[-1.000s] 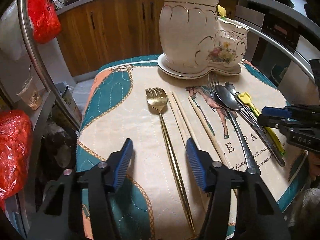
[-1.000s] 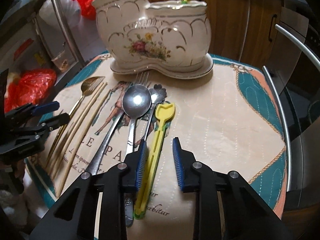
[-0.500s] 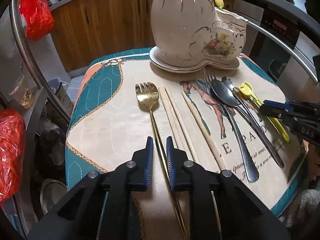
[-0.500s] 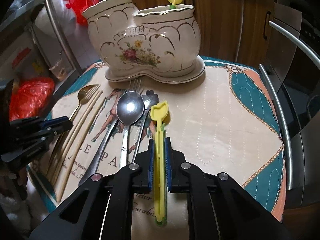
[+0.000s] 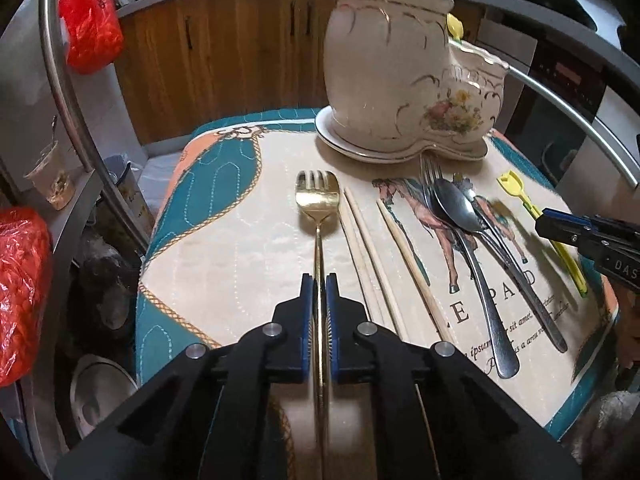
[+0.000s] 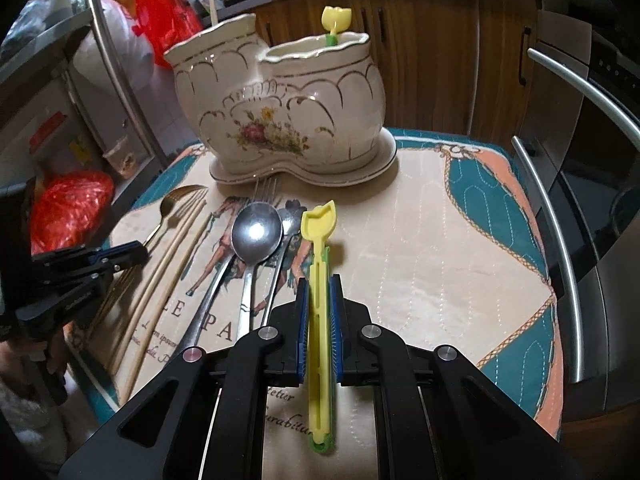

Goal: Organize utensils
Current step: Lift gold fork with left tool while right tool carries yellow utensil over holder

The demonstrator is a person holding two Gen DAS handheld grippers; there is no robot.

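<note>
My left gripper is shut on the handle of a gold fork, whose head points toward a cream ceramic utensil holder. My right gripper is shut on a yellow tulip-shaped plastic utensil, lifted off the mat, with its shadow beside it. The holder has two compartments; a matching yellow tulip utensil stands in its right one. Wooden chopsticks, a steel spoon and a steel fork lie on the mat between the grippers.
A quilted teal, peach and cream mat covers the small table. Curved metal rails stand at both sides. Red plastic bags hang at left. Wooden cabinets stand behind the table.
Both grippers went from open to shut, the left on the gold fork, the right on the yellow utensil. The yellow utensil has risen off the mat.
</note>
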